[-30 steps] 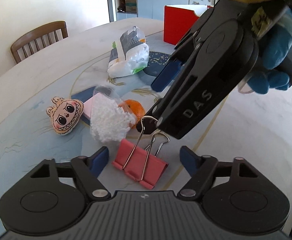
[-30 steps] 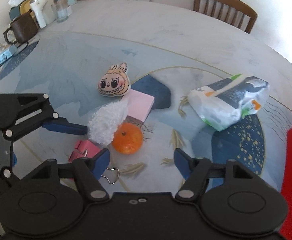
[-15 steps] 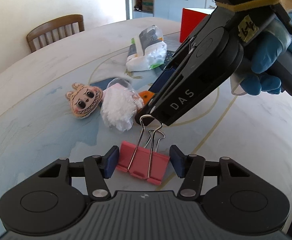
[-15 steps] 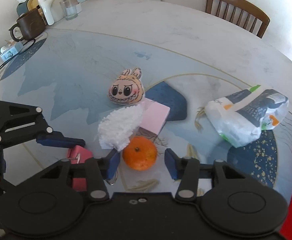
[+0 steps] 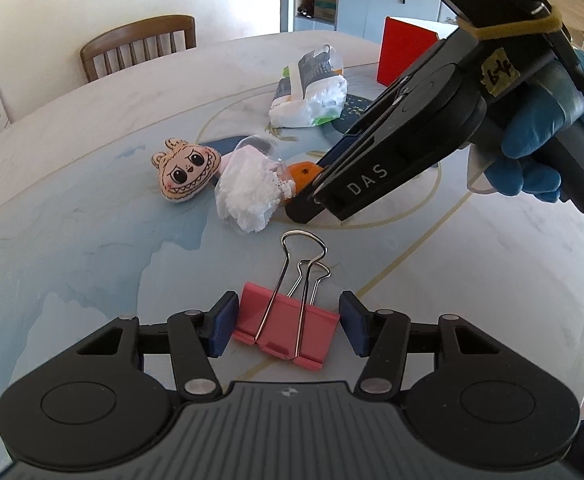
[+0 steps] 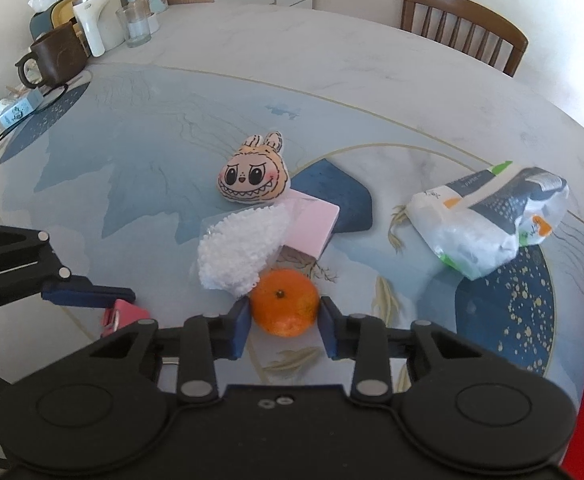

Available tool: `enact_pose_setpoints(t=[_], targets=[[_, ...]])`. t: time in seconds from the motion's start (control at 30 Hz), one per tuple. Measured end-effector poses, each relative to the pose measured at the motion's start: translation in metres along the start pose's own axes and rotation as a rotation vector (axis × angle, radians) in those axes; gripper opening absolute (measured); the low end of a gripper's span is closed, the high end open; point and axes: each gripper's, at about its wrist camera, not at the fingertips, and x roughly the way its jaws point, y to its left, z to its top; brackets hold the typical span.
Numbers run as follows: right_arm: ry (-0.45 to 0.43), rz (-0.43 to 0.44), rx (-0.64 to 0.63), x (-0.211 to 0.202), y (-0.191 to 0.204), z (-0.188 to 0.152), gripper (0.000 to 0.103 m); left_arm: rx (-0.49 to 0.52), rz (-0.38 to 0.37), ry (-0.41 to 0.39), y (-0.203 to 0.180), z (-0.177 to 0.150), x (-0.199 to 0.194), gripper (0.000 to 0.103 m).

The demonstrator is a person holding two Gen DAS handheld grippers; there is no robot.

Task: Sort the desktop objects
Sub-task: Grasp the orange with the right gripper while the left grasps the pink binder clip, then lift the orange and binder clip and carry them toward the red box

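Observation:
A pink binder clip with its wire handles folded forward is clamped between the blue pads of my left gripper, just above the table. In the right wrist view, an orange tangerine sits between the pads of my right gripper. Its jaws are closing and both pads touch the fruit's sides. The left gripper's finger and a corner of the clip show at the left. A gloved hand holds the right gripper.
Just beyond the tangerine lie a clear bag of white foam, a pink block and a plush monster face. A tissue pack lies to the right, near a red box. A mug and cups stand far left.
My left gripper shut on the binder clip and drew it back, away from the right gripper's finger. The right gripper's jaws narrowed around the tangerine.

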Motion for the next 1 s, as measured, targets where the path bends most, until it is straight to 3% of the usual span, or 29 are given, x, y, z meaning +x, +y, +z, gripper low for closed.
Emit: enact_pose_setpoints(t=[1.0], targets=[[-0.021,0.002,0.093,-0.065,-0.033,-0.071,0.034,-0.179,0.058,0.023,-0.019,0.005,-0.011,0.054]])
